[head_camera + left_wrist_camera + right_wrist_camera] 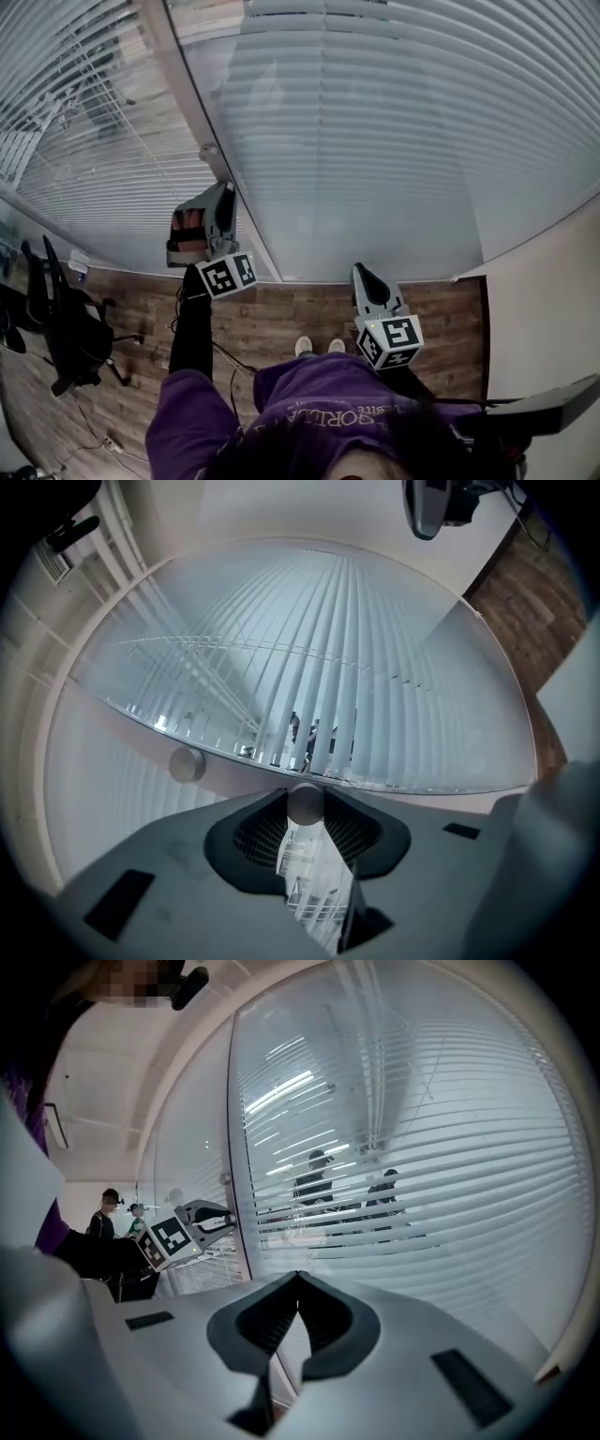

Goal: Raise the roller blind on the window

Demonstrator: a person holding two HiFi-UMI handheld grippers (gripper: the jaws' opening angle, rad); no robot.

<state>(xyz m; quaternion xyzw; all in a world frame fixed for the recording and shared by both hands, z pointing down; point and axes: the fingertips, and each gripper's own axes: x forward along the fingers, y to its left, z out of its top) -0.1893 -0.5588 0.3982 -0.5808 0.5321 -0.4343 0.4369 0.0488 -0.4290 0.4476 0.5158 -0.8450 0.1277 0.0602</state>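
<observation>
The slatted blind (394,141) hangs down behind glass in the pane to the right of a pale frame post (187,94). Another blind (84,141) covers the pane to the left. My left gripper (225,187) is raised against the post. In the left gripper view it (305,810) is shut on a small round knob (305,801), and a second knob (186,764) sits to its left on the frame. My right gripper (364,270) is held lower and further right, away from the glass. In its own view it (298,1276) is shut with nothing in it.
A black office chair (66,328) stands at the left on the wooden floor (281,319), with cables near it. A white wall (553,300) closes the right side. My shoes (317,347) are close to the glass. People are reflected in the pane (319,1185).
</observation>
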